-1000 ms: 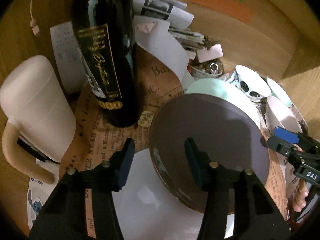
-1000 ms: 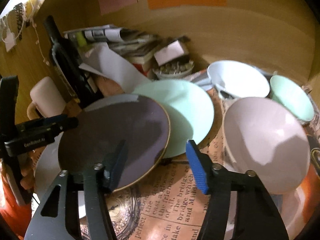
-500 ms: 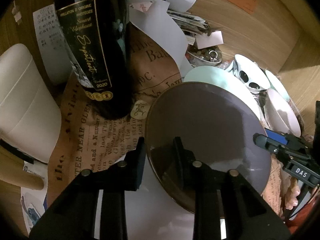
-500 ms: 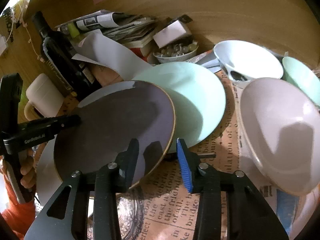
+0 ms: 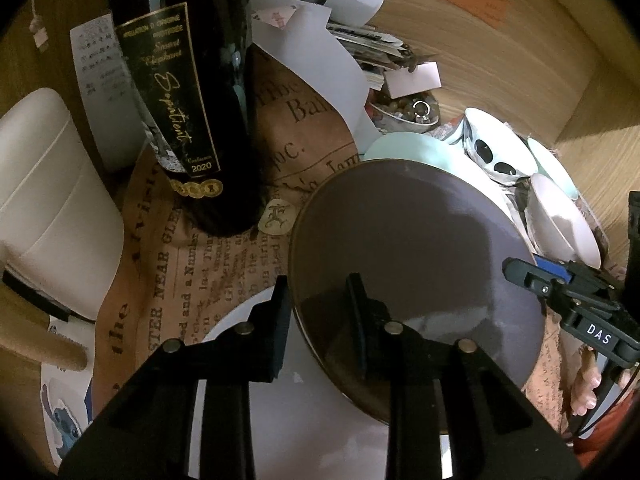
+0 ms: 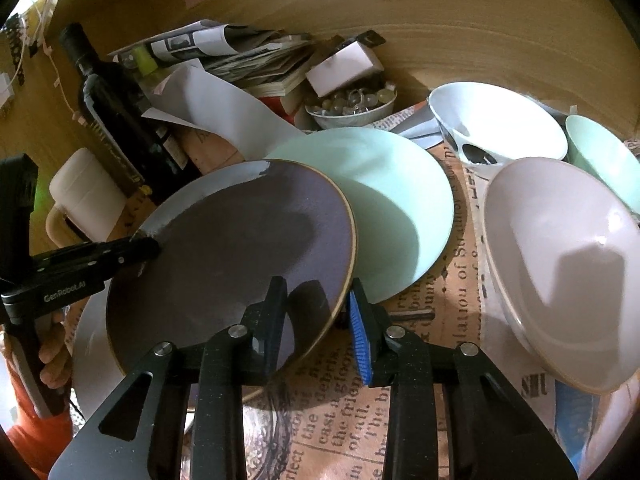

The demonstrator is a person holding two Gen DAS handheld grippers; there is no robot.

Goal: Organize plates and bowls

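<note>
A dark plate with a gold rim [image 5: 408, 240] [image 6: 240, 248] lies tilted over a white plate [image 5: 300, 420] and overlaps a mint plate [image 6: 392, 208]. My left gripper [image 5: 318, 292] is shut on its near-left rim, one finger on top and one outside the edge. From the opposite side my right gripper [image 6: 316, 296] straddles the rim. Its jaws are closing, with the black finger on the plate's face and the blue pad against the edge. A pale bowl [image 6: 560, 264], a white spotted bowl [image 6: 496, 120] and a mint bowl [image 6: 600, 152] sit to the right.
A dark wine bottle [image 5: 192, 92] and a white mug [image 5: 48, 208] stand close on the left. Papers and magazines [image 6: 240, 52] and a small dish of beads [image 6: 352, 104] crowd the back against the wooden wall. Printed brown paper covers the surface.
Both grippers' jaws have narrowed from wide apart onto the dark plate's rim. Each has come slightly closer to the plate.
</note>
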